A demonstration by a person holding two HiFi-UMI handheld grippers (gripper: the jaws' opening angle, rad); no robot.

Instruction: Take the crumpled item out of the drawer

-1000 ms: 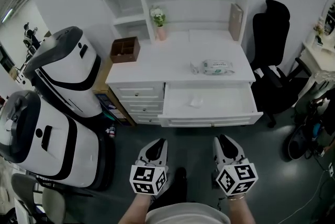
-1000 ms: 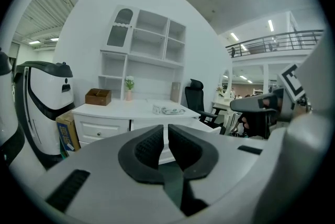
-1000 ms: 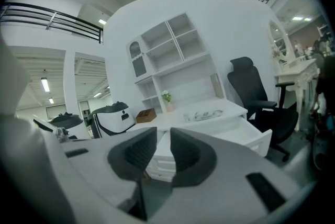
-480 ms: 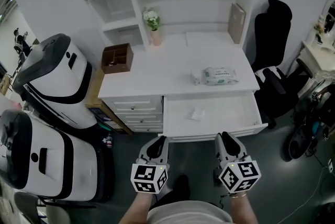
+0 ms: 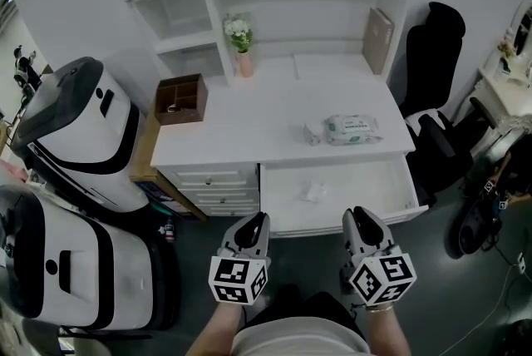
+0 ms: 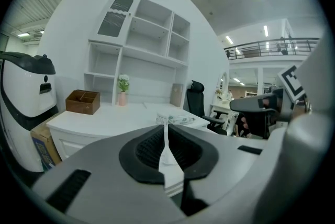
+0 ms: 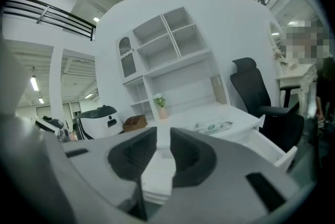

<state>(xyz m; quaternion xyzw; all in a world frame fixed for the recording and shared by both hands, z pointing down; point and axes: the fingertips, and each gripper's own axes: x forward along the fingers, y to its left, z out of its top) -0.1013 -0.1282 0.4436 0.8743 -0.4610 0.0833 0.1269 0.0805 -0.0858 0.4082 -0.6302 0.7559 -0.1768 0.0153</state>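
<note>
Drawer (image 5: 374,180), white and pulled open from the white desk surface (image 5: 249,117), held the small crumpled white item (image 5: 313,193) in the head view. The left hand-held gripper (image 5: 256,221) and right hand-held gripper (image 5: 359,218) hung just before its front.

In the left gripper view, the jaws were all but together, empty.

In the right gripper view, the jaws stood narrowly apart, empty.

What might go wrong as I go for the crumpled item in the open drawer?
The crumpled item is small and white on the white drawer floor, so depth is easy to misjudge and the jaws may close on nothing. It lies behind the drawer front; a low approach by the right hand-held gripper, whose jaws stand open, could knock that front and shift the drawer.
</note>
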